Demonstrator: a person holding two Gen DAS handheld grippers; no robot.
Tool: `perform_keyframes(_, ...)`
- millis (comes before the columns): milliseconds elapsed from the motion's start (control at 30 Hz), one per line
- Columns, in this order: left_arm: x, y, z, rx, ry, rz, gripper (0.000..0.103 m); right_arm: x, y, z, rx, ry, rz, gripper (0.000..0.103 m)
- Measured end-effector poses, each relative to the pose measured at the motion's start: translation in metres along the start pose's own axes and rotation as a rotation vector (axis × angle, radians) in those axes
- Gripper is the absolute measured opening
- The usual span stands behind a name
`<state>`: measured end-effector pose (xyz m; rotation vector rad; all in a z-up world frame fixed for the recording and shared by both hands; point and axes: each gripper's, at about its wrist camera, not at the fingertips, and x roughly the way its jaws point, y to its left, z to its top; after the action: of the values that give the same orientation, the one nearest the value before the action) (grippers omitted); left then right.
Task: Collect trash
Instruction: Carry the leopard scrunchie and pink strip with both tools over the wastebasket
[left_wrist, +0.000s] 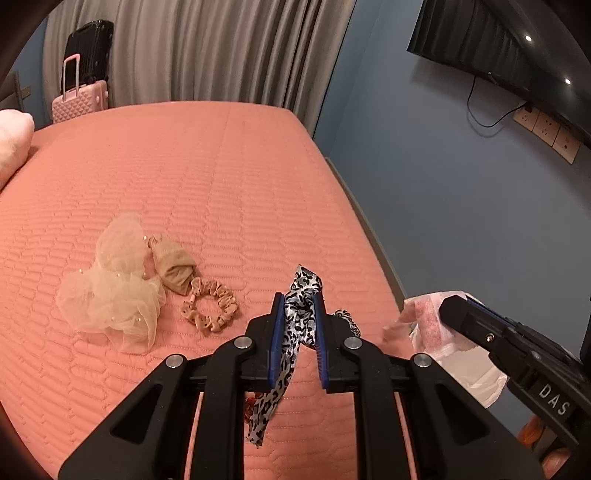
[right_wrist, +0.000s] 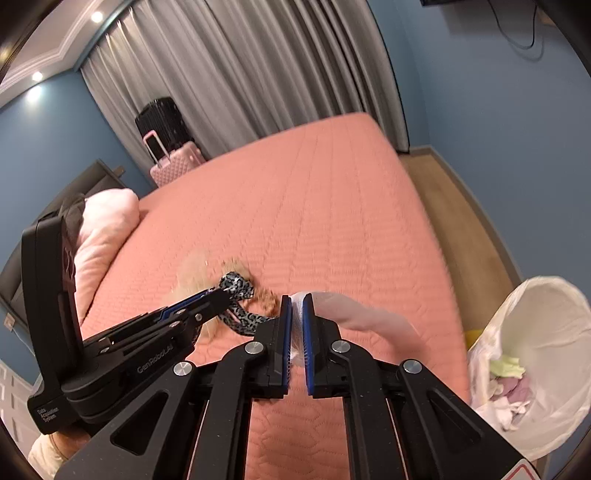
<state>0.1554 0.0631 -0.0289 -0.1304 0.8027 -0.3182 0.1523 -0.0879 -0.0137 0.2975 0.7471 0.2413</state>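
My left gripper (left_wrist: 299, 300) is shut on a black-and-white leopard-print hair band (left_wrist: 295, 332), which hangs lifted above the salmon bed cover (left_wrist: 229, 184). The right wrist view shows this gripper (right_wrist: 221, 295) at the left, with the leopard band (right_wrist: 238, 291) in it. My right gripper (right_wrist: 297, 300) is shut on a limp white and pale pink wrapper (right_wrist: 354, 314). In the left wrist view it (left_wrist: 448, 306) enters from the right, holding the wrapper (left_wrist: 428, 325) past the bed's edge. A white trash bag (right_wrist: 546, 306) stands open on the floor to the right.
On the bed lie a beige tulle scrunchie (left_wrist: 107, 295), a tan fabric piece (left_wrist: 173, 266) and a beige satin scrunchie (left_wrist: 212, 306). A pink pillow (right_wrist: 103, 229) lies at the head end. Suitcases (left_wrist: 83, 85) stand by the grey curtain. Wooden floor (right_wrist: 454, 206) runs beside the bed.
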Motion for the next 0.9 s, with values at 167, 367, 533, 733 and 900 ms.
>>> perform_keyframes(167, -0.038, -0.021, 0.019, 0.027, -0.072, -0.026, 0.015, -0.051, 0.003, 0.024, -0.019, -0.095, 0.003, 0.006)
perform_keyframes(367, -0.073, -0.05, 0.032, 0.067, -0.154, -0.069, 0.015, -0.113, 0.004, 0.042, -0.053, -0.205, -0.01, 0.006)
perform_keyframes(533, -0.099, -0.077, 0.035, 0.109, -0.216, -0.094, 0.015, -0.155, 0.002, 0.049, -0.087, -0.27, -0.029, 0.006)
perform_keyframes(733, -0.112, -0.105, 0.035, 0.148, -0.243, -0.123, 0.015, -0.196, -0.008, 0.049, -0.1, -0.327, -0.061, 0.006)
perform_keyframes(900, -0.116, -0.127, 0.03, 0.187, -0.24, -0.15, 0.015, -0.219, -0.022, 0.046, -0.089, -0.346, -0.087, 0.006)
